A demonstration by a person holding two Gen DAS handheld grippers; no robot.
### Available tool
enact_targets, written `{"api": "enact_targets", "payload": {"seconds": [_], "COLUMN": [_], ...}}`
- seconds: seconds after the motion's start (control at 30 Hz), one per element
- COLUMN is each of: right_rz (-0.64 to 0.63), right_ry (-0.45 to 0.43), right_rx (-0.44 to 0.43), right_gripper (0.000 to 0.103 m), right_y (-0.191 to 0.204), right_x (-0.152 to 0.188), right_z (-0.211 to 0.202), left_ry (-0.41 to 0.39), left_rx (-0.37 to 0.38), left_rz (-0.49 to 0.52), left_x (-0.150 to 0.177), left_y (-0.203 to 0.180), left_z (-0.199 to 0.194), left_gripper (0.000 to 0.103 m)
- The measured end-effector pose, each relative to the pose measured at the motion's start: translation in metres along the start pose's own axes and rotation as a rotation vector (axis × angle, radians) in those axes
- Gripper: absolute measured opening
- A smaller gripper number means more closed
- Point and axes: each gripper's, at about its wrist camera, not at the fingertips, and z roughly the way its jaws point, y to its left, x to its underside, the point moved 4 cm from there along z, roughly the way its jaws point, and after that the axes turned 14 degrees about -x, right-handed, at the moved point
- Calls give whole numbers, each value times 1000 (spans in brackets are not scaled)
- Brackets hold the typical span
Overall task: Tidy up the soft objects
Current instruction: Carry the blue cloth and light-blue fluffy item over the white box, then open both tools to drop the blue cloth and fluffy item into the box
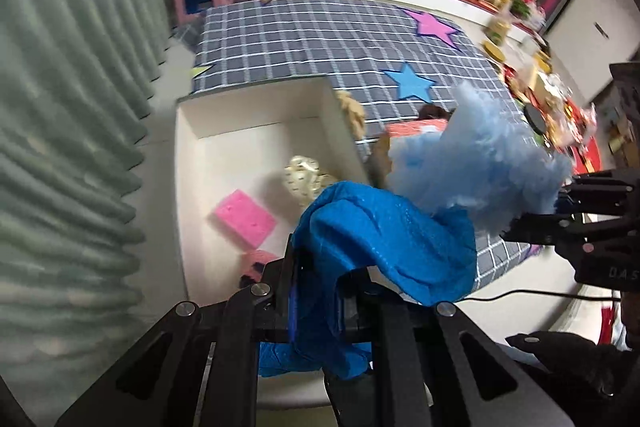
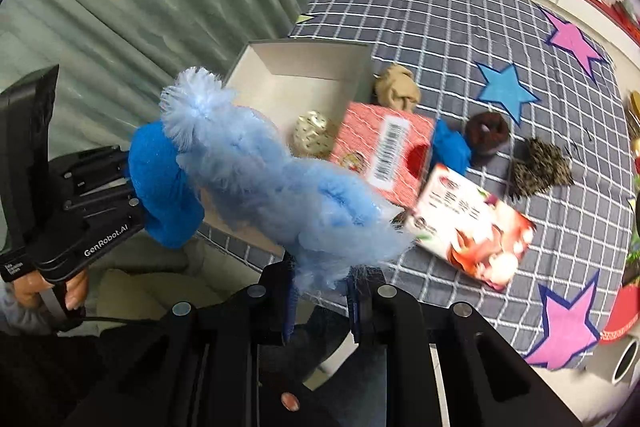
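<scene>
Left gripper (image 1: 316, 291) fingers clamped on a bright blue cloth (image 1: 384, 231); right gripper (image 2: 320, 291) fingers gripping a fluffy pale-blue duster (image 2: 280, 183), both above the white box (image 2: 304, 67) on the checked table (image 2: 440, 27)

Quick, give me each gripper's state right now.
Left gripper: shut on the blue cloth.
Right gripper: shut on the light-blue fluffy piece.

The blue cloth (image 1: 384, 239) hides the left tool's fingertips; shelf clutter (image 1: 532, 75) is blurred.
</scene>
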Motion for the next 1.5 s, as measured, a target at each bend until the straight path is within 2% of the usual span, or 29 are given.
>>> {"api": "enact_targets", "payload": {"seconds": [0.3, 0.6, 0.8, 1.5], "right_rz": [-53, -35, -54, -32], "right_ry": [62, 123, 148, 194], "right_rx": [4, 22, 32, -5], "right_gripper": [22, 22, 22, 22], "right_y": [21, 20, 23, 23], "right_x": [-29, -44, -58, -105], "right_z": [29, 52, 59, 90], "left_ry": [83, 121, 126, 195], "left_rx": [-44, -26, -22, -35], "left_rz": [-105, -167, -211, -232], "left_x": [13, 26, 20, 13], "left_y": [20, 23, 25, 24], "left_z": [24, 39, 45, 74], "left_gripper": [15, 15, 15, 15]}}
